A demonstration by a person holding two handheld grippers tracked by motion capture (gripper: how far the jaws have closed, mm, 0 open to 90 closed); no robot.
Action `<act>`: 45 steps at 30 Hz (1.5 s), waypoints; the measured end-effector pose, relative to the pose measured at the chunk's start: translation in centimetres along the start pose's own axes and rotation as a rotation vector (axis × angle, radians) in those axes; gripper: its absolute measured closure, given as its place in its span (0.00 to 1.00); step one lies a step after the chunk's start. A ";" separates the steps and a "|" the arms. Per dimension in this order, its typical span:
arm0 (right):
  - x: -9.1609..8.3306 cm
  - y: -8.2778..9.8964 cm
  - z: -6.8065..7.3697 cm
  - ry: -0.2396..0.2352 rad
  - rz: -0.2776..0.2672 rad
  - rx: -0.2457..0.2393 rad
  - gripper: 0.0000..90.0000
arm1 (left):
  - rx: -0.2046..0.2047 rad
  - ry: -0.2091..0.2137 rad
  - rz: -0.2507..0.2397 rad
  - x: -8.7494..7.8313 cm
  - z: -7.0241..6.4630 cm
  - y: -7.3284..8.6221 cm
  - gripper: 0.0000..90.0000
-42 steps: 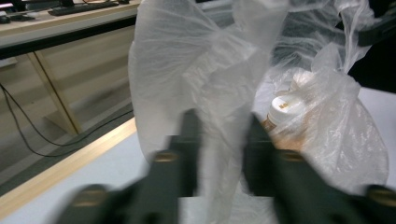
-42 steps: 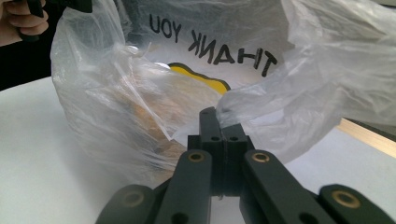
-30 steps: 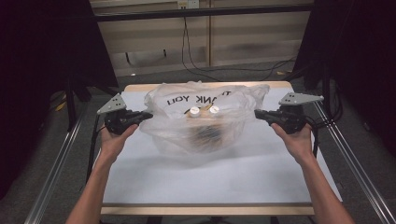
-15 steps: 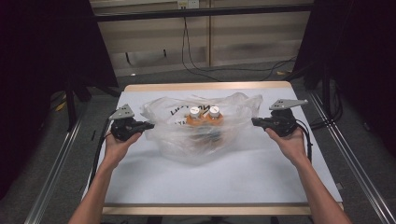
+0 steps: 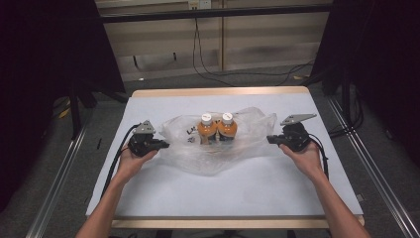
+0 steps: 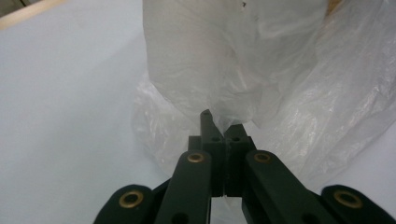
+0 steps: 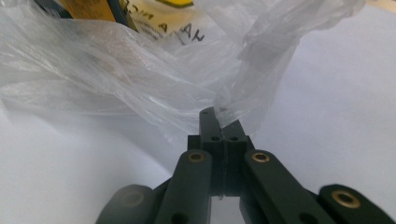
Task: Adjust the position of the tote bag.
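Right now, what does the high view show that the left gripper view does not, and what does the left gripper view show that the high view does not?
High view alone: two orange bottles with white caps standing side by side inside the clear plastic bag, the right tongs pinching the bag's right edge, and both forearms.

Left gripper view alone: a close look at the left tongs, jaws shut together with a fold of thin film caught between the tips.

Both: the bag, the left tongs on its left edge, and the white table top.
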State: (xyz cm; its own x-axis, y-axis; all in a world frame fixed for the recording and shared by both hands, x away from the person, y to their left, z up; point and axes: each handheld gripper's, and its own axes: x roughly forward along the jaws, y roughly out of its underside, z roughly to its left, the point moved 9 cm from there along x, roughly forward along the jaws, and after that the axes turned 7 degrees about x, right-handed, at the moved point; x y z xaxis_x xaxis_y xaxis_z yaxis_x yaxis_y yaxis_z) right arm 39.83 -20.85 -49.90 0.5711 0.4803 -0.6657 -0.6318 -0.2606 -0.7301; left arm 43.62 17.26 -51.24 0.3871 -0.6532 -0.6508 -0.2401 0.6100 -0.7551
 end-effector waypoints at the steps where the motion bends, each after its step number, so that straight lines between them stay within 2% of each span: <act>1: 0.2 0.2 0.0 -0.004 0.005 -0.007 1.00 | -0.012 0.011 -0.008 0.3 -0.2 0.1 1.00; 3: 0.5 0.7 0.0 0.002 0.027 -0.002 1.00 | -0.001 0.004 0.003 0.5 -0.2 0.4 1.00; 6: 0.8 0.9 0.0 -0.021 0.016 0.012 1.00 | -0.004 0.014 0.024 1.0 -0.3 1.0 1.00; 12: 2.3 2.2 -0.3 -0.018 0.066 0.012 1.00 | 0.002 0.023 0.074 1.9 -0.5 1.8 1.00; 13: 2.6 2.5 -0.4 -0.019 0.076 0.013 1.00 | -0.010 0.035 0.068 2.0 -0.6 1.8 1.00; 16: 3.1 3.1 -0.8 -0.007 0.096 0.024 1.00 | -0.013 0.034 0.080 2.3 -0.6 2.3 1.00; 17: 3.3 3.3 -0.9 -0.004 0.096 0.019 1.00 | -0.022 0.036 0.065 2.4 -0.6 2.2 1.00; 18: 3.3 3.3 -1.0 -0.008 0.091 0.034 1.00 | -0.020 0.035 0.068 2.4 -0.6 2.2 1.00; 20: 3.2 3.2 -1.5 0.018 0.085 0.020 1.00 | -0.040 0.042 0.055 2.4 -0.7 2.2 1.00; 22: 3.3 3.3 -1.5 0.002 0.074 0.047 1.00 | -0.043 0.034 0.052 2.3 -0.6 2.3 1.00; 24: 3.2 3.3 -1.4 0.012 0.070 0.042 1.00 | -0.049 0.050 0.039 2.3 -0.7 2.3 1.00; 25: 3.2 3.4 -1.4 0.015 0.069 0.030 1.00 | -0.038 0.045 0.047 2.2 -0.7 2.4 1.00; 27: 3.1 3.5 -1.1 0.006 0.064 0.021 0.97 | -0.041 0.065 0.046 2.1 -0.9 2.3 0.98; 28: 3.1 3.5 -1.0 -0.005 0.054 0.008 0.96 | -0.042 0.058 0.039 2.1 -0.8 2.3 0.96; 29: 2.9 3.2 -1.0 -0.010 0.031 -0.005 0.91 | -0.046 0.069 0.027 2.1 -0.9 2.1 0.91; 30: 2.7 3.0 -1.0 -0.014 0.018 -0.003 0.88 | -0.049 0.055 0.031 2.0 -0.9 2.0 0.89; 33: 2.2 2.5 -0.8 -0.047 -0.019 0.023 0.75 | -0.063 0.048 0.002 1.8 -0.9 1.6 0.77; 34: 2.1 2.5 -0.8 -0.044 -0.021 0.019 0.70 | -0.072 0.044 -0.008 1.7 -0.8 1.5 0.73; 36: 1.8 2.3 -0.6 -0.049 -0.033 0.018 0.61 | -0.078 0.026 -0.004 1.4 -0.8 1.3 0.63; 38: 1.4 2.0 -0.5 -0.052 -0.057 0.025 0.55 | -0.098 0.019 -0.033 1.0 -0.7 1.0 0.51; 39: 1.0 1.8 -0.3 -0.059 -0.067 0.025 0.51 | -0.101 0.006 -0.031 0.7 -0.5 0.9 0.44; 42: 0.0 1.2 -0.1 -0.058 -0.100 0.031 0.45 | -0.133 0.007 -0.092 -0.7 -0.4 0.3 0.35; 45: -1.0 0.6 -0.1 -0.052 -0.128 0.044 0.38 | -0.114 -0.012 -0.115 -2.1 -0.6 0.1 0.31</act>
State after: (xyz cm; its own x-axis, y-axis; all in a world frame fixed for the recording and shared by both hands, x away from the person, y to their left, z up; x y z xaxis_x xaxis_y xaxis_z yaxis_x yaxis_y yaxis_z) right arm 38.89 -21.59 -49.70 0.6216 0.5501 -0.5577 -0.5783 -0.1580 -0.8004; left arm 42.26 18.41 -49.99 0.4280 -0.7103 -0.5589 -0.2924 0.4763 -0.8293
